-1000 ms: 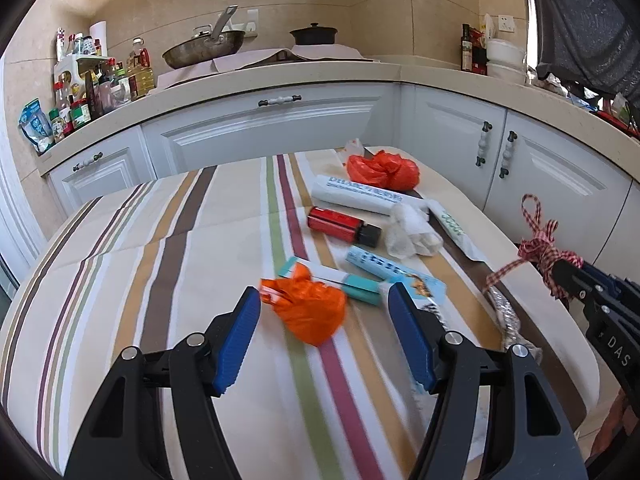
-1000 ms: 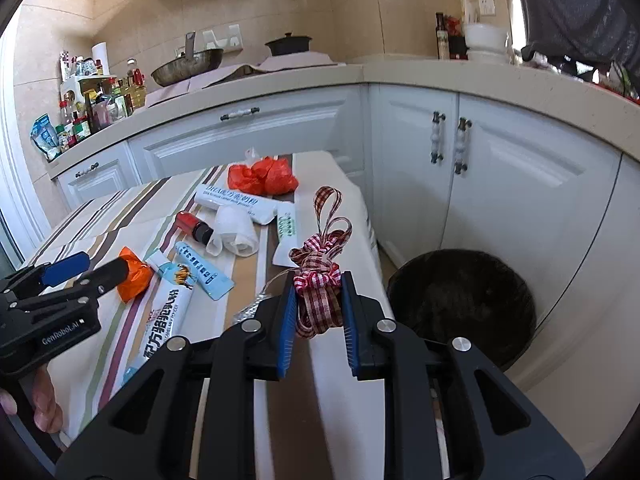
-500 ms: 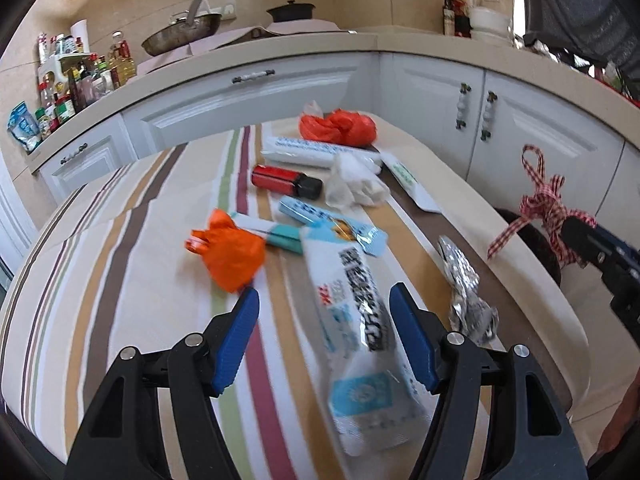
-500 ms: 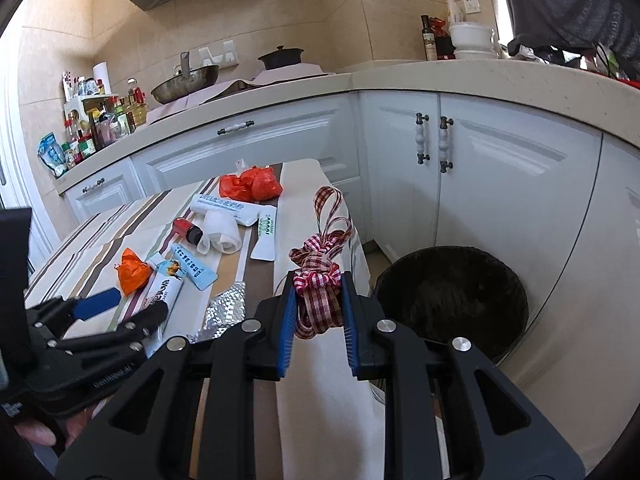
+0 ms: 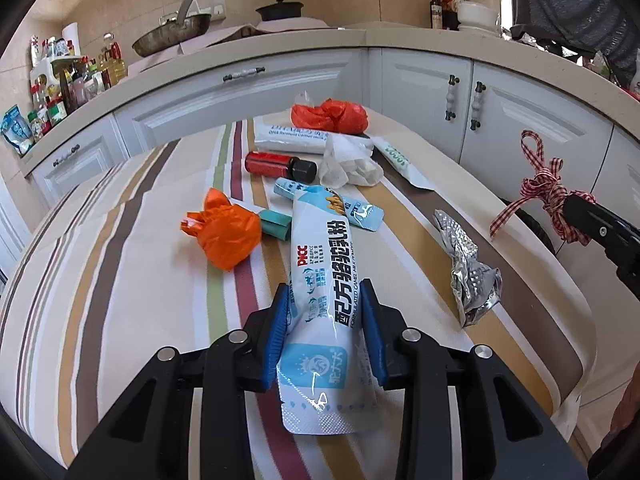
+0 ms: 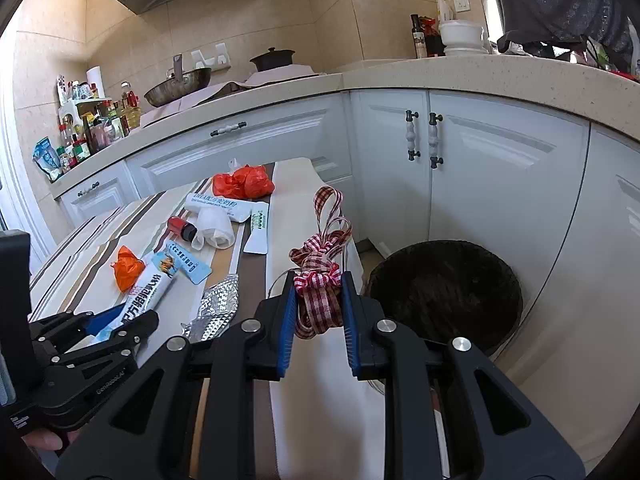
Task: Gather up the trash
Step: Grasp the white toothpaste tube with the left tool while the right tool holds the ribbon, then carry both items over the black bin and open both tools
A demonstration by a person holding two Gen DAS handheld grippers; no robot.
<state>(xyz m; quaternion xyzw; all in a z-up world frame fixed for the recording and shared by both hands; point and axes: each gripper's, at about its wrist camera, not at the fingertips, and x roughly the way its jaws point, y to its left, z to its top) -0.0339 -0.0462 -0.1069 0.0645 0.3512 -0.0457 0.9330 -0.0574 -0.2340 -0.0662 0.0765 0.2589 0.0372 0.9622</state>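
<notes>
The left claw (image 5: 325, 328) is closed most of the way on a long white-and-blue powder sachet (image 5: 324, 276), its blue pads pressing the sachet's two long edges near the lower third while the rest of the packet stretches ahead of the claw over the striped desk (image 5: 120, 280). The right claw (image 6: 319, 312) is pinched on a bundle of red gingham ribbon (image 6: 320, 276), with loops standing up beyond its tips; the dark waste bin (image 6: 444, 292) sits on the floor ahead of it and to its right.

Both grips look settled, so the step in hand is judged to be the carry to the bin. The sachet is limp and held off-centre, so lifting it straight up before swinging should keep its far end from dragging the orange plastic bag (image 5: 228, 236) just left of it or the crumpled foil wrapper (image 5: 468, 268) to the right. The ribbon's loose tails may snag the desk cloth's edge; releasing squarely over the bin's mouth seems wise.
</notes>
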